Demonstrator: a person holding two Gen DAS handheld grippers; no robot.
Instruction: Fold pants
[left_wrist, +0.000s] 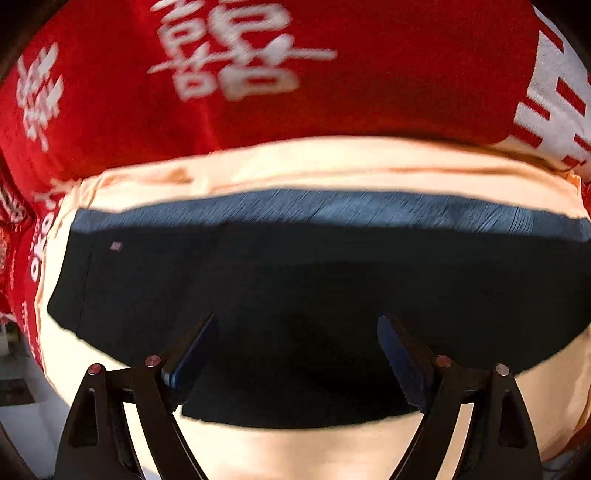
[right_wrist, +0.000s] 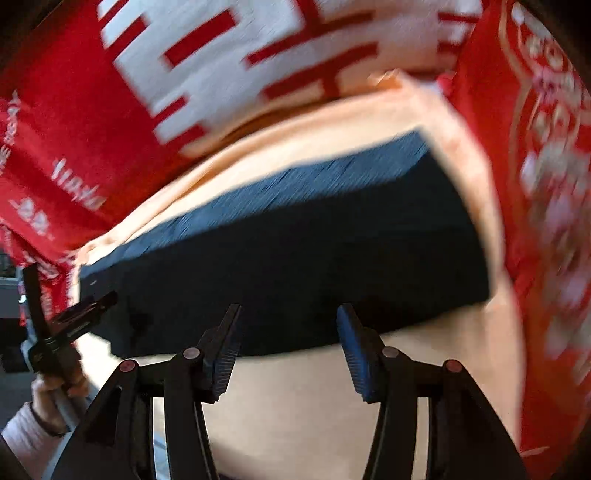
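Note:
The dark navy pants (left_wrist: 295, 288) lie folded into a flat rectangular bundle on a cream sheet (left_wrist: 295, 454). A small pink tag (left_wrist: 116, 246) shows near their left end. My left gripper (left_wrist: 295, 354) is open, its fingers spread just above the near edge of the bundle, holding nothing. In the right wrist view the pants (right_wrist: 295, 258) lie the same way. My right gripper (right_wrist: 288, 343) is open and empty over their near edge. The left gripper (right_wrist: 74, 317) shows at the pants' left end, held by a hand.
A red blanket with white characters (left_wrist: 332, 92) lies bunched behind the pants and wraps round the right side (right_wrist: 546, 221). The cream sheet (right_wrist: 295, 406) runs under the pants to the near edge. Both views are motion-blurred.

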